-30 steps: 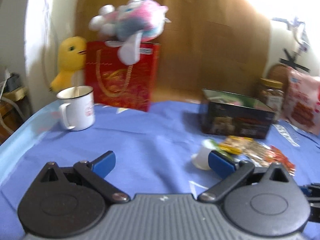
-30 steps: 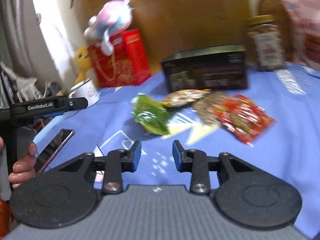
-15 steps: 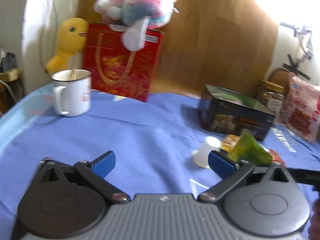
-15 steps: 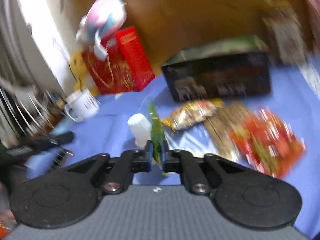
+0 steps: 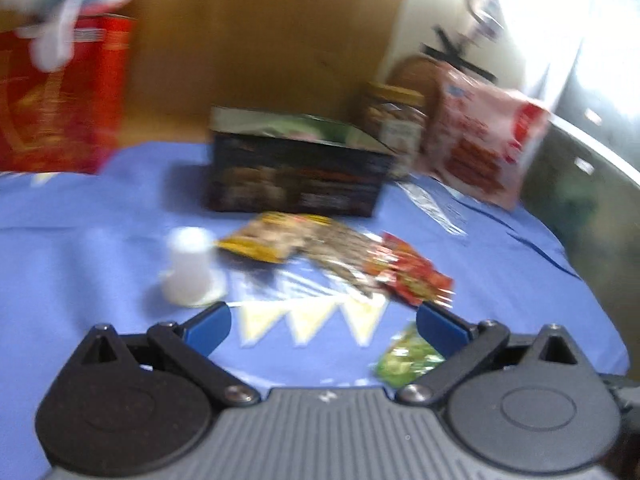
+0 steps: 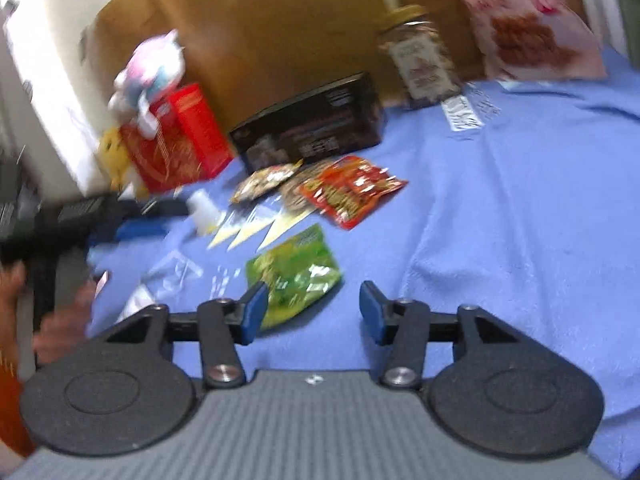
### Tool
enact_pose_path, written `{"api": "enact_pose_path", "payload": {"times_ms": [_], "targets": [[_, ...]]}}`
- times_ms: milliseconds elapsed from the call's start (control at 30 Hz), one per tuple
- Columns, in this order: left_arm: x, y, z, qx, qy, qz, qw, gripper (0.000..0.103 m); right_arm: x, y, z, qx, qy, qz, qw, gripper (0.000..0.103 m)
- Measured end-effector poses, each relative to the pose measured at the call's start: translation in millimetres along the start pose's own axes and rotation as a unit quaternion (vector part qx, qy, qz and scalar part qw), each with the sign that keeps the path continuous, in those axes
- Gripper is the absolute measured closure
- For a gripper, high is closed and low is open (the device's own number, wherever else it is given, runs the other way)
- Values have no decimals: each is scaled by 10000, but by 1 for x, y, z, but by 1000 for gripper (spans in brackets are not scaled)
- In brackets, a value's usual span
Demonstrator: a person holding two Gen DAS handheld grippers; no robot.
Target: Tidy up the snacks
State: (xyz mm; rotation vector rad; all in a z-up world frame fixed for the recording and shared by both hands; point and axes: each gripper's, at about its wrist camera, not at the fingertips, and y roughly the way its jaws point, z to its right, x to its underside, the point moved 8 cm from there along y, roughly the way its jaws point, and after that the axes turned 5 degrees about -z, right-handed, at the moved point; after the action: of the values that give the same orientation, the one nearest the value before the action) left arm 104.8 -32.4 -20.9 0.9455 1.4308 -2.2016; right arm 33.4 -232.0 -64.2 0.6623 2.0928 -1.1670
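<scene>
A green snack packet (image 6: 294, 276) lies flat on the blue cloth (image 6: 500, 208), just ahead of my right gripper (image 6: 312, 300). Its jaws are opening, and the packet touches neither pad. In the left wrist view the same green packet (image 5: 408, 356) sits beside the right finger of my left gripper (image 5: 324, 320), which is wide open and holds nothing. Farther ahead a red packet (image 6: 352, 190), a brown packet (image 5: 344, 256) and a yellow packet (image 6: 266, 180) lie together in front of a black box (image 6: 312, 128).
An upturned white cup (image 5: 192, 268) stands left of the packets. A jar (image 6: 420, 64) and a pink bag (image 6: 528, 28) stand at the back right. At the back left a red gift bag (image 6: 176, 140) carries a plush toy. A hand (image 6: 60, 316) shows at the left.
The green packet was pinched upright in my shut right gripper; now it lies flat on the cloth and the jaws have parted. The left wrist view has swung to the right.
</scene>
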Motion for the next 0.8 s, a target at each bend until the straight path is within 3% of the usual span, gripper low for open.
{"api": "enact_pose_path", "payload": {"times_ms": [67,167,200,300,367,433,533,633,767,800], "targets": [[1,15,11,296,45,-246,9992,3,7,3,-7,-25,-268,-108,9996,50],[8,39,22,708,-47,-769,9945,20,7,14,-13,117,-647,-76,9978,50],[11,44,26,870,-80,-900,9921,20,7,16,-13,162,-738,-50,9971,50],[15,45,35,792,157,-839,9932,21,6,20,-14,329,-1015,27,9943,59],[18,43,44,1036,201,-880,9905,21,6,23,-16,450,-1224,62,9914,63],[23,42,51,1000,332,-850,9908,23,6,25,-18,485,-1303,103,9902,65],[26,42,56,795,497,-732,9929,36,3,27,-16,525,-1338,115,9896,67],[24,43,55,887,269,-787,9926,59,2,27,-14,497,-1263,110,9907,67],[22,48,53,1379,-220,-946,9857,84,1,29,-15,539,-1259,103,9905,67],[22,46,54,1532,-312,-938,9832,86,2,29,-16,544,-1258,114,9905,71]]}}
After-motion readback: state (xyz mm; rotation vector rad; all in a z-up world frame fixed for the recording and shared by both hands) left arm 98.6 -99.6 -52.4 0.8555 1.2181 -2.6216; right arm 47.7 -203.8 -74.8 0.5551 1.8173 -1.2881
